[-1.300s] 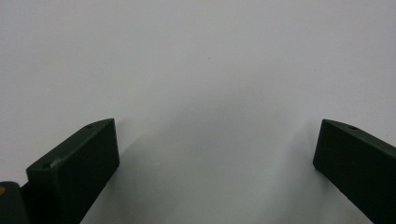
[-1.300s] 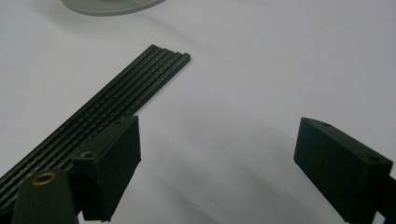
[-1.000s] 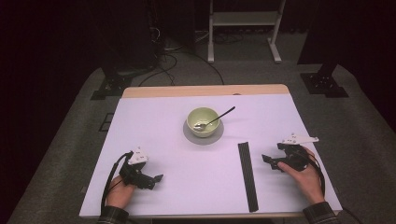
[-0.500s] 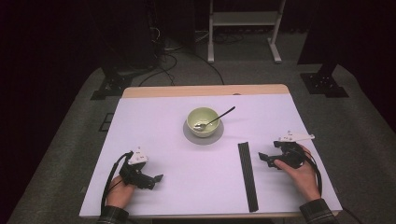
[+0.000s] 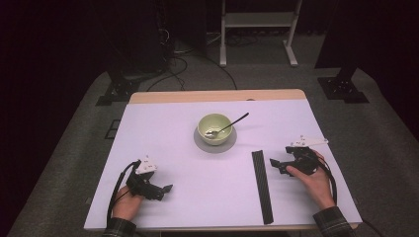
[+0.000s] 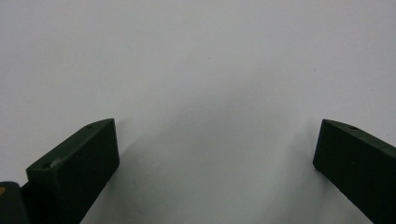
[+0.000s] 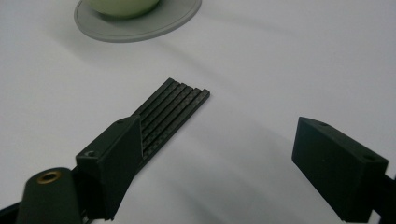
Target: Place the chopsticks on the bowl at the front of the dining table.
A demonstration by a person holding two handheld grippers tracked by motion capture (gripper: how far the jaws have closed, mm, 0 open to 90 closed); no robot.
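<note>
The black strip [image 5: 262,185] lies flat on the white table [image 5: 207,197], running from the middle right of the high view down to the lower edge. In the right gripper view its ribbed far end [image 7: 175,107] sits at centre, partly behind the left-hand jaw. The right gripper [image 5: 274,164] rests just to the right of the strip's upper end, near it but not touching, held by a hand [image 5: 316,180] at the lower right. Its jaws stand wide apart [image 7: 215,154] with nothing between them but bare table. Above the strip, at the centre of the high view, a green bowl [image 5: 214,127] with a spoon [image 5: 228,126] in it stands on a grey saucer [image 5: 215,143]. The left gripper [image 5: 167,188] lies at the lower left, well apart from all this, jaws spread wide [image 6: 215,154] over bare table.
</note>
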